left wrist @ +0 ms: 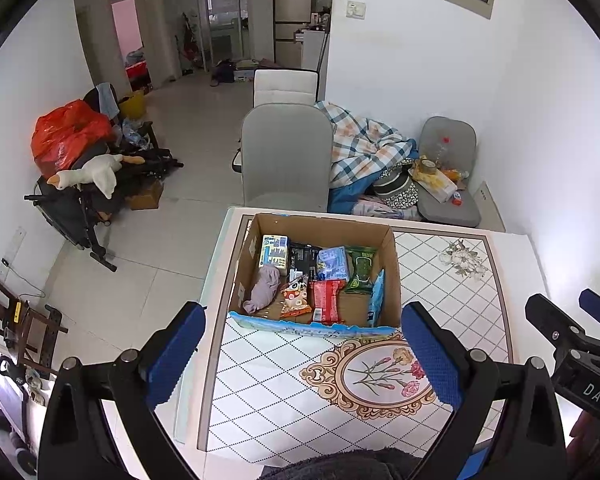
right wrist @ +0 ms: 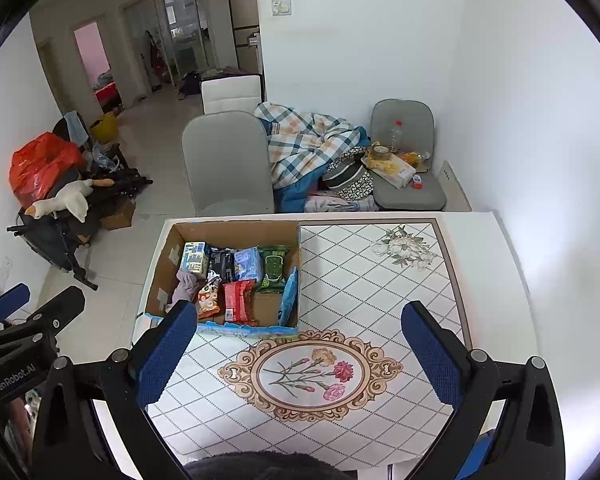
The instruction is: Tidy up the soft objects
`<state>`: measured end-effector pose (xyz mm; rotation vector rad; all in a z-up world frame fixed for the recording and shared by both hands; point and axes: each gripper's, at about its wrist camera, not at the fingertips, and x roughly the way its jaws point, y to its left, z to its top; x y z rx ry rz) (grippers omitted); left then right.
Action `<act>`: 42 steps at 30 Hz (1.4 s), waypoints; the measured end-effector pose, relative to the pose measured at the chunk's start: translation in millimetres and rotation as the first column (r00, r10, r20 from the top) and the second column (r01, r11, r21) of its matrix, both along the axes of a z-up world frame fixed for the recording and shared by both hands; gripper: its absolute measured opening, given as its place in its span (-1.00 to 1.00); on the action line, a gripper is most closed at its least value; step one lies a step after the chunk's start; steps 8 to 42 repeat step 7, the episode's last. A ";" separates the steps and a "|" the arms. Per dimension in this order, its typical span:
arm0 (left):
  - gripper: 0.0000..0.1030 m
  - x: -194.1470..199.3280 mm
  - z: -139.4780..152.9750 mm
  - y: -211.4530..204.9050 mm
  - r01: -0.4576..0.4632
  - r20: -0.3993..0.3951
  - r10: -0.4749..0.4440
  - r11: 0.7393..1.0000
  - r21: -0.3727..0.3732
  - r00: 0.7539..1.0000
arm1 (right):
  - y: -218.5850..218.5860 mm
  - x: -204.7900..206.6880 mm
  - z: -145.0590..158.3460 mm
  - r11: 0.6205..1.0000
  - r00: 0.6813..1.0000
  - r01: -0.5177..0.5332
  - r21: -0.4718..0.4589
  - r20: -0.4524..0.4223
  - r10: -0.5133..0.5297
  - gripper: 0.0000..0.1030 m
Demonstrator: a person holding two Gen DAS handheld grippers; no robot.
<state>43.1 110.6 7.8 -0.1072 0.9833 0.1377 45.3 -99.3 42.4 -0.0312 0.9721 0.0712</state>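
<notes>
A cardboard box (left wrist: 392,276) (right wrist: 296,240) stands on the far left part of the patterned table (left wrist: 440,280) (right wrist: 380,288). It holds soft packets: a blue and white pack (left wrist: 274,252), a blue pack (left wrist: 332,263), a green wipes pack (left wrist: 360,269) (right wrist: 273,266), a red packet (left wrist: 326,300) (right wrist: 238,300), an orange snack bag (left wrist: 295,296) and a lilac cloth (left wrist: 265,286) (right wrist: 186,282). My left gripper (left wrist: 304,352) is open and empty, above the table just short of the box. My right gripper (right wrist: 300,354) is open and empty over the floral medallion (right wrist: 310,372).
Grey chairs (left wrist: 286,156) (right wrist: 404,152) stand behind the table with a plaid blanket (left wrist: 364,144) and clutter. A stroller with a plush goose (left wrist: 88,176) and a red bag (left wrist: 68,132) stands at the left wall. A white wall runs along the right.
</notes>
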 end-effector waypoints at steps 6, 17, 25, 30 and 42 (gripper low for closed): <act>0.95 -1.7 2.7 0.9 -0.003 0.007 0.003 1.000 0.002 1.000 | -0.2 -0.9 0.2 1.000 1.000 -0.002 0.006 0.001 0.002 1.00; 0.95 -2.0 3.7 0.9 -0.003 0.010 0.003 1.000 0.001 1.000 | 0.2 -1.0 0.4 1.000 1.000 -0.004 0.004 0.001 0.004 1.00; 0.95 -2.0 3.7 0.9 -0.003 0.010 0.003 1.000 0.001 1.000 | 0.2 -1.0 0.4 1.000 1.000 -0.004 0.004 0.001 0.004 1.00; 0.95 -2.0 3.7 0.9 -0.003 0.010 0.003 1.000 0.001 1.000 | 0.2 -1.0 0.4 1.000 1.000 -0.004 0.004 0.001 0.004 1.00; 0.95 -2.0 3.7 0.9 -0.003 0.010 0.003 1.000 0.001 1.000 | 0.2 -1.0 0.4 1.000 1.000 -0.004 0.004 0.001 0.004 1.00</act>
